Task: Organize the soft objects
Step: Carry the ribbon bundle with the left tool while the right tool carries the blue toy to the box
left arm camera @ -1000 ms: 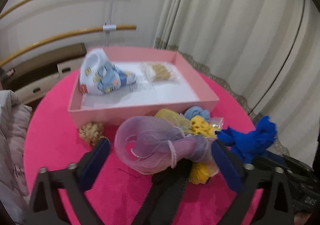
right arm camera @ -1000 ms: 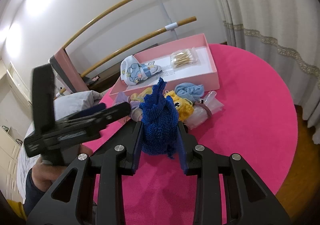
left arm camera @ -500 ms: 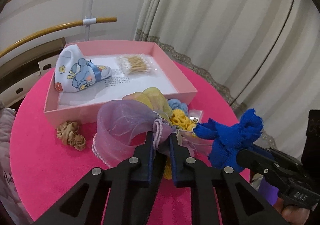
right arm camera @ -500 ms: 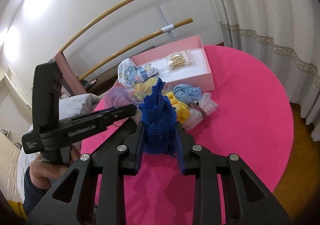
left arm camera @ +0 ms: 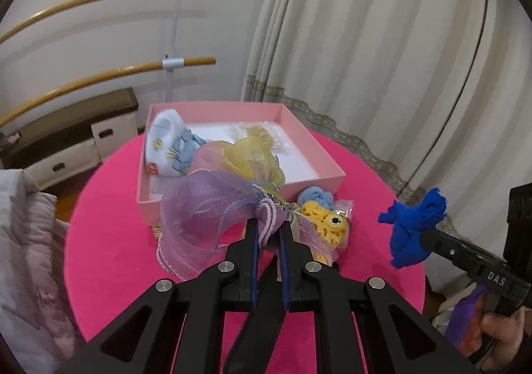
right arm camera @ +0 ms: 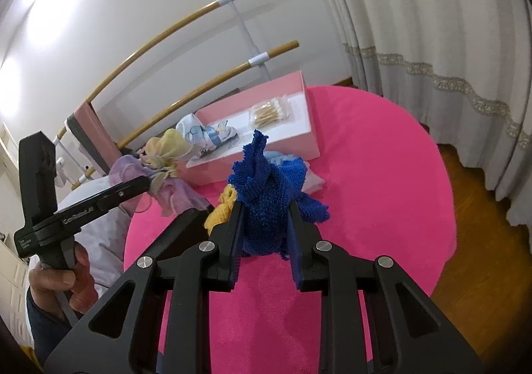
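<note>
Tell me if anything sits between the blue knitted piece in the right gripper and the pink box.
Yes. The blue knitted piece, clamped in the right gripper, has the yellow crochet item and light blue fabric on the table before the pink box. They lie low, so lifting over them probably clears.

Taking the pink box (right arm camera: 301, 137) as my landmark: I see bare white floor in its right half, nearer than the cotton swab packet (right arm camera: 271, 111). Its left end is blocked by the printed sock (left arm camera: 169, 147). Against its near wall a pile crowds the counter (right arm camera: 382, 181): yellow crochet piece (left arm camera: 327, 224) and light blue scrunchie (left arm camera: 314, 197). Right of the box, the counter lies open.
</note>
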`<state>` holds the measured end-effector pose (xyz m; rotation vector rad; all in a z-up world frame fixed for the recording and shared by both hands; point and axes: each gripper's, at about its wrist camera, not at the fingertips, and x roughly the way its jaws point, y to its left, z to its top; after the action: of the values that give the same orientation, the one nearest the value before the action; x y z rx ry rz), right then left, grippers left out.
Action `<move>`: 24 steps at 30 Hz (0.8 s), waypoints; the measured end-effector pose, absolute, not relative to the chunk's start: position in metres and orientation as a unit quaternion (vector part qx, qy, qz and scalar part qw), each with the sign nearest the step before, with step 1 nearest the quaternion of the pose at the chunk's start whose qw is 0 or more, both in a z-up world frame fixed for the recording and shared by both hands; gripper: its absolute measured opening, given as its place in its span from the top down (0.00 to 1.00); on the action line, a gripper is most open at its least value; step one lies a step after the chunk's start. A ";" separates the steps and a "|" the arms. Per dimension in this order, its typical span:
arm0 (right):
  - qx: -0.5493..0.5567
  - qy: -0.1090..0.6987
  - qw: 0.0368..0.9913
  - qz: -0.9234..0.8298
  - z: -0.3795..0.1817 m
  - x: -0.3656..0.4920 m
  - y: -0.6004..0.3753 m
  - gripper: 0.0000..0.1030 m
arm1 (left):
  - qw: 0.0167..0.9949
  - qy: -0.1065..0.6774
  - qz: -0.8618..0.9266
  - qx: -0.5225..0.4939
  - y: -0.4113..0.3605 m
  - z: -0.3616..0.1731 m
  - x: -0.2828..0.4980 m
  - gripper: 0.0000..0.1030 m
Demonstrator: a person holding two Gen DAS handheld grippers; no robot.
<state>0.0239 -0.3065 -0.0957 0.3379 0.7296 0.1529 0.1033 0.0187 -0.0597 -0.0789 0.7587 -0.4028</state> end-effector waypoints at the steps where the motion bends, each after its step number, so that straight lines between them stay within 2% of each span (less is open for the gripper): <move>1: 0.162 0.352 0.919 0.076 -0.093 0.023 -0.305 0.79 | 0.911 0.362 -0.192 -0.037 0.020 -0.055 0.099 0.93; 14: 0.103 0.320 0.934 0.118 -0.047 0.050 -0.263 0.79 | 0.942 0.299 -0.150 -0.003 0.038 0.001 0.056 0.92; 24: 0.070 0.323 0.935 0.130 -0.019 0.141 -0.248 0.79 | 0.944 0.298 -0.138 -0.003 0.033 0.015 0.108 0.92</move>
<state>0.1406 -0.2483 -0.0193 0.1441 0.6603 0.2654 0.1084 0.0327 0.0152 -0.0061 0.6077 -0.2811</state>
